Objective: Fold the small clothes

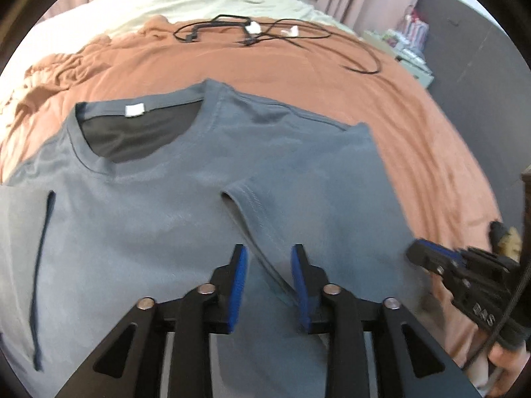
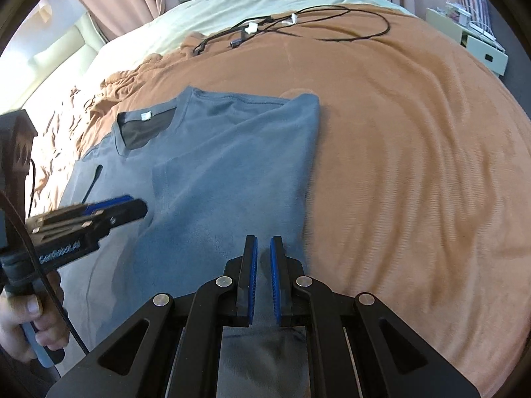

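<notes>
Left wrist view: grey T-shirt [image 1: 186, 205] flat mid-bed [image 1: 415, 126], right side folded in. Left tongs [image 1: 269, 255] apart, right tongs [image 2: 263, 243] slightly apart, both empty. Soft, light; pinch at hem.

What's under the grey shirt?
The grey shirt lies on an orange blanket, which shows all around it. Whatever is directly beneath the shirt is covered, so anything else there can't be seen.
</notes>
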Demonstrator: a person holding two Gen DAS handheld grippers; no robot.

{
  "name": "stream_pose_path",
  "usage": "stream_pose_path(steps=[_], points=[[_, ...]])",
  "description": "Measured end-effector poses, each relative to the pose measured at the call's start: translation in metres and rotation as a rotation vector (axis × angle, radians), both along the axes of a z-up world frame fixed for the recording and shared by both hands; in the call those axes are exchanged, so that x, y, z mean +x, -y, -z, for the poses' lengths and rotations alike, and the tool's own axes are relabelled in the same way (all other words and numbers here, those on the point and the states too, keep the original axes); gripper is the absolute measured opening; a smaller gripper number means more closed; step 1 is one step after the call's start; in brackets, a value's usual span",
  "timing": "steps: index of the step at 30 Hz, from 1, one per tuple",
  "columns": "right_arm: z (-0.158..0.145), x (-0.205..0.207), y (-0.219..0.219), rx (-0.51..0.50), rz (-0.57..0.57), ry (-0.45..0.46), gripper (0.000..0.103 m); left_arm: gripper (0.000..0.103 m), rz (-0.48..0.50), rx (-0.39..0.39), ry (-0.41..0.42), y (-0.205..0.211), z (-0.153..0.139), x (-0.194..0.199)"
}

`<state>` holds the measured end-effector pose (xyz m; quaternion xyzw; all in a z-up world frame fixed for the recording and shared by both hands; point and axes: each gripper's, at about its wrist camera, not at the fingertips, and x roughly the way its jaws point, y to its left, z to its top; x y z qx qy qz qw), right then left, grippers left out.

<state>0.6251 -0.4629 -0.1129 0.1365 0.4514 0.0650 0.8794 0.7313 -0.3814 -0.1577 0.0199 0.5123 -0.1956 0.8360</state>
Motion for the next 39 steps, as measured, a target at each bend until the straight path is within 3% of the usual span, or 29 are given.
stream_pose_path(steps=[3, 13, 16, 18, 20, 24, 29, 31, 33, 39], points=[[0.012, 0.004, 0.001, 0.001, 0.003, -0.018, 0.005, 0.054, -0.033, 0.003, 0.019, -0.007, 0.006, 0.018], [0.021, 0.003, 0.002, 0.019, 0.000, 0.001, 0.005, 0.054, -0.044, 0.002, 0.025, -0.010, 0.024, 0.049], [0.021, 0.000, 0.002, 0.020, 0.001, 0.005, 0.005, 0.038, -0.032, 0.008, 0.032, -0.006, 0.026, 0.051], [0.021, -0.001, 0.003, 0.023, 0.001, 0.006, 0.005, 0.017, -0.029, 0.002, 0.025, -0.006, 0.027, 0.053], [0.021, -0.002, 0.004, 0.028, 0.000, 0.006, 0.005, 0.005, -0.024, 0.018, 0.041, -0.006, 0.025, 0.055], [0.021, -0.006, 0.006, 0.037, 0.003, 0.002, 0.005, 0.005, -0.028, 0.049, 0.098, -0.006, 0.016, 0.055], [0.018, -0.015, 0.005, 0.030, 0.005, 0.002, 0.005, 0.008, -0.026, 0.080, 0.061, -0.005, 0.024, 0.058], [0.017, -0.022, 0.003, 0.019, -0.002, 0.005, 0.005, 0.013, -0.032, 0.071, 0.049, -0.009, 0.023, 0.055], [0.016, -0.029, 0.002, 0.022, -0.007, 0.006, 0.005, 0.027, -0.050, 0.065, 0.025, -0.014, 0.022, 0.052], [0.005, -0.052, -0.002, -0.001, -0.024, -0.019, 0.005, 0.033, -0.056, 0.037, 0.005, -0.035, 0.008, 0.027]])
